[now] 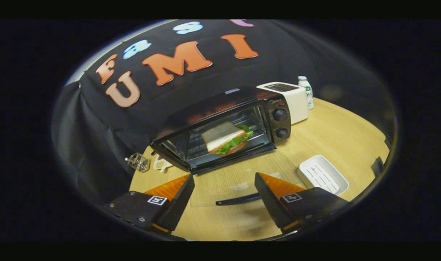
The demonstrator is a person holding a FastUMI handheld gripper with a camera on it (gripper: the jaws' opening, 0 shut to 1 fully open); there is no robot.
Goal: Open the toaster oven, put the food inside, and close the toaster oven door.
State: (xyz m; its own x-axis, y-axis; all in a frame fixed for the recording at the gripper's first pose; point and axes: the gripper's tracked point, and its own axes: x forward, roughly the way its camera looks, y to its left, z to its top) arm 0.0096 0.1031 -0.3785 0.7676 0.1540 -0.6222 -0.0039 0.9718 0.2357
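A black toaster oven (274,103) stands on the wooden table beyond my fingers, its glass door (238,177) folded down flat toward me. A sandwich (227,137) with white bread and green lettuce lies on the rack inside the oven. The door's black handle (238,199) sits between my two fingertips, a little ahead of them. My gripper (224,188) is open, with nothing held between its orange-and-black fingers.
A white tray (323,174) lies on the table to the right of the oven door. A white toaster (289,99) and a small bottle (306,92) stand behind the oven on the right. A small wire object (137,162) sits left of the oven.
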